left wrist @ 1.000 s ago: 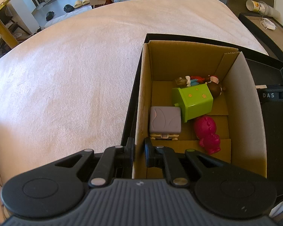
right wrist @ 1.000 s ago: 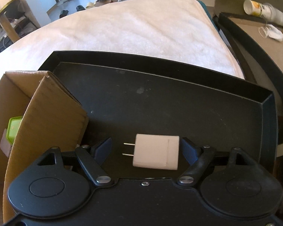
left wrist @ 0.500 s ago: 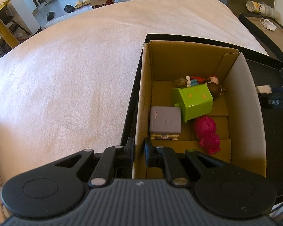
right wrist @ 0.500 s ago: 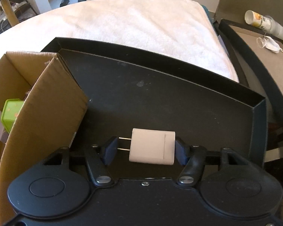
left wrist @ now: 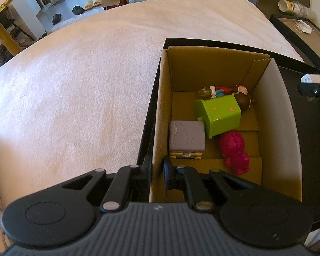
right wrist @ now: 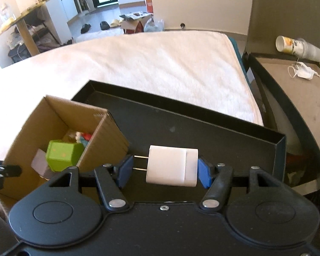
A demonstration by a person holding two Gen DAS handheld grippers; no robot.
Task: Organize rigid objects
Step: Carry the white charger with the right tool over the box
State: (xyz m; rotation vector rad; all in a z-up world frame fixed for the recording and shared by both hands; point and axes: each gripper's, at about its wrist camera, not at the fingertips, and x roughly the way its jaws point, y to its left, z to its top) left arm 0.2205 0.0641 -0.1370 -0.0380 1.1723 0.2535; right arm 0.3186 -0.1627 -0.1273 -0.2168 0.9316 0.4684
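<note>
My left gripper is shut on the near left wall of the open cardboard box. Inside the box lie a green toy block, a grey block, a pink figure and a small doll. My right gripper is shut on a white plug charger, its two prongs pointing left against the left pad. It holds the charger in the air over the black tray, just right of the cardboard box. In the left wrist view the charger shows at the right edge.
The box stands in the left end of the black tray, which lies on a white bed cover. To the right is a side table with stacked paper cups and a face mask. Room furniture lies beyond the bed.
My right gripper closed on the charger and lifted it off the tray floor, so more of the room shows. The left gripper and the box have not moved.
</note>
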